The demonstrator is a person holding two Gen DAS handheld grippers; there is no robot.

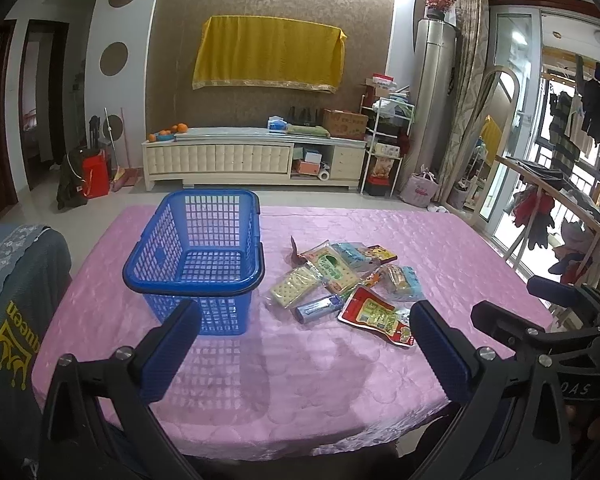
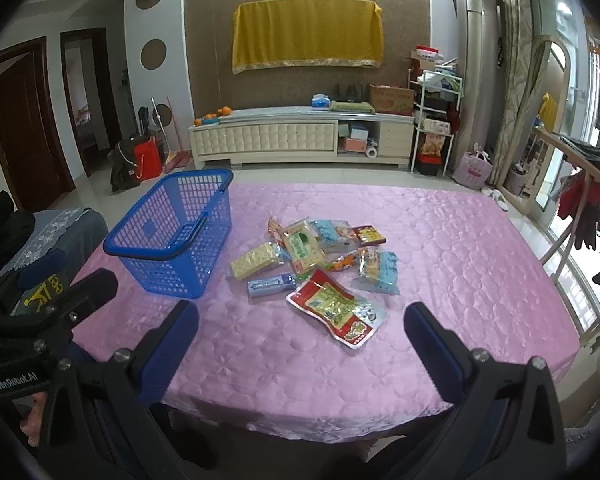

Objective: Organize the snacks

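- So far nothing has been sorted: the blue basket (image 1: 196,256) stands empty on the pink tabletop (image 1: 320,380), and you can see its bare mesh floor from both wrist views.
- All the snacks lie in one loose pile (image 2: 320,268) just to the right of the basket, some overlapping each other.
- Nearest you is the red and yellow pouch (image 2: 338,308); the small blue pack (image 2: 270,285) and the cracker pack (image 2: 256,261) lie on the basket side of the pile, and the light blue packet (image 2: 380,272) sits on its right.
- Your left gripper (image 1: 300,348) hovers over the near edge of the tabletop, jaws spread wide and holding nothing.
- Your right gripper (image 2: 300,344) is likewise wide apart and empty, facing the red and yellow pouch.
- Judging by this, the whole job is left: every packet has yet to go into the basket, and the pouch looks like the easiest first pick.
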